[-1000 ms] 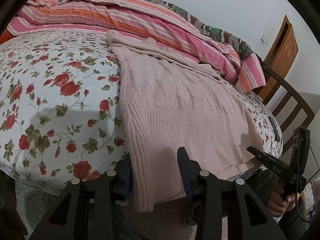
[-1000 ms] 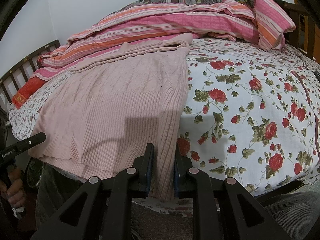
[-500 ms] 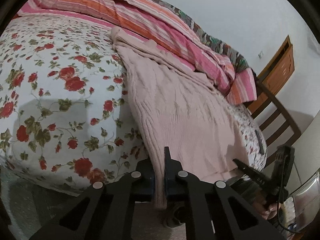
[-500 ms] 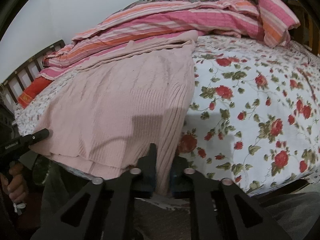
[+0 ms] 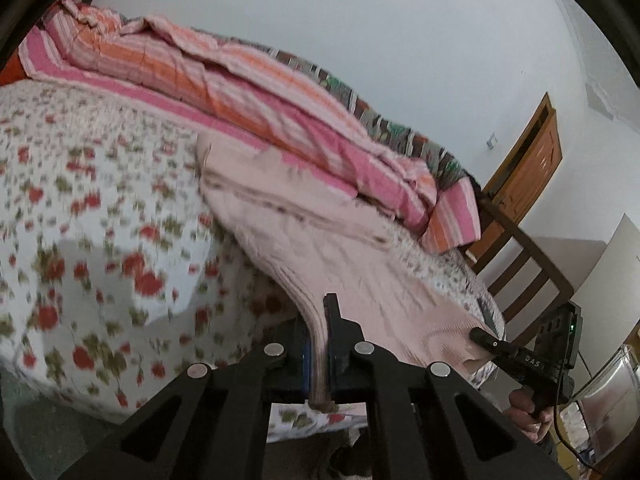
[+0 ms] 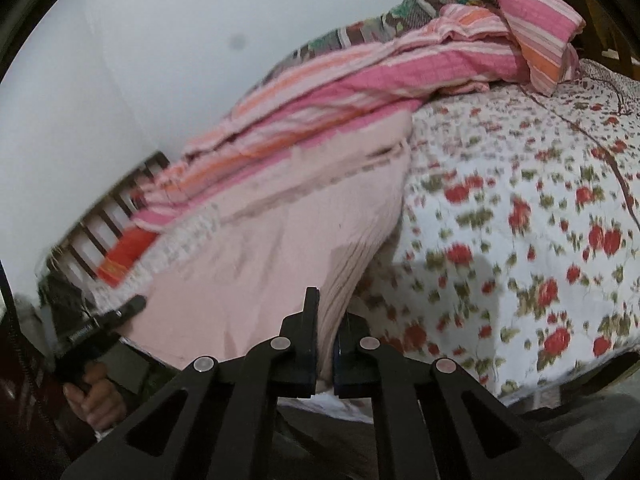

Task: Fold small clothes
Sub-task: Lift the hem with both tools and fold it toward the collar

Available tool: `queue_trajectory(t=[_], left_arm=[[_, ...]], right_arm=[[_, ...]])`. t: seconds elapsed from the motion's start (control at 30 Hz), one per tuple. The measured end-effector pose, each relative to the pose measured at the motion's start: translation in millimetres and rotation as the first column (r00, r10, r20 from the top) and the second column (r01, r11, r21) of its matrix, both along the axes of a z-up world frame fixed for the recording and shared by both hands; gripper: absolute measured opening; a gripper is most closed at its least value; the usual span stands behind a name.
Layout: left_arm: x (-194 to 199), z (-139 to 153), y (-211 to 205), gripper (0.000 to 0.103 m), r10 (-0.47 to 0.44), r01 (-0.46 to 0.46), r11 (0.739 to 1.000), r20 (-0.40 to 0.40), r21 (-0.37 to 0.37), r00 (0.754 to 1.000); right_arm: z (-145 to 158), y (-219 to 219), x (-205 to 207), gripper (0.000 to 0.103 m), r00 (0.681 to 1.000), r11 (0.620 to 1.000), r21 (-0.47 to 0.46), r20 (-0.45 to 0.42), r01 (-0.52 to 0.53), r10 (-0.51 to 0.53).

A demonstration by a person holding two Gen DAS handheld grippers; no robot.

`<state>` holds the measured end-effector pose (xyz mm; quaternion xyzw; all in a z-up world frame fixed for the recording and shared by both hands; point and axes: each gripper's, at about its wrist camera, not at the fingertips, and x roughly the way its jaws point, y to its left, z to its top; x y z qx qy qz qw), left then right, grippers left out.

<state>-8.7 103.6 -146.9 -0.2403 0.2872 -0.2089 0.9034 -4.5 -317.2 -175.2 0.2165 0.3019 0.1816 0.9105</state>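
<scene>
- Nearest: left gripper (image 5: 318, 354) clamped on one bottom corner of the pink sweater (image 5: 360, 280); ribbed hem pinched btwn the fingers, a bit hanging below.
- Right gripper (image 6: 326, 344) clamped on the other bottom corner; knit runs up from btwn its fingers.
- Sweater: hem end raised off the bed edge w/ both corners held, rest lying flat on the flowered sheet (image 5: 80, 200), far end w/ sleeves up against the striped quilt (image 5: 248, 80).
- Progress, my read: early. Body looks laid out w/ sleeves prob tucked at the top, both corners gripped, hem lifted. Left to do: carry hem up toward the collar, lay it down, maybe a 2nd fold + smoothing. No finished fold visible yet.
- Farther: quilt heaped along the wall, wooden bed rail (image 5: 520, 256), brown door (image 5: 528, 160) beyond.
- Writing: "DAS" on the side of the right gripper seen in the left view. Label on the other tool in the right view too blurred to read.
</scene>
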Motion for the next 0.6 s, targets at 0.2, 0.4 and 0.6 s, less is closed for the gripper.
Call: queue_trajectory(t=[0.2,0.4,0.6], left_arm=[[21,28,11,0.006,0.047,-0.047,0.999,0.014,0.0,0.999],[53,48,19,0.006,0.082,-0.082,0.996,0.004,-0.029,0.997],[94,63,15,0.006,0.121,-0.121,0.992,-0.007,-0.018,0.993]], right_arm=[[38,4,21,0.005,0.998,1.0,0.02,0.055,0.018,-0.019],[68,16,50,0.005,0.995,0.999,0.034,0.1,0.018,-0.021],[84,18,94,0.005,0.995,0.996,0.085,0.095,0.011,-0.019]])
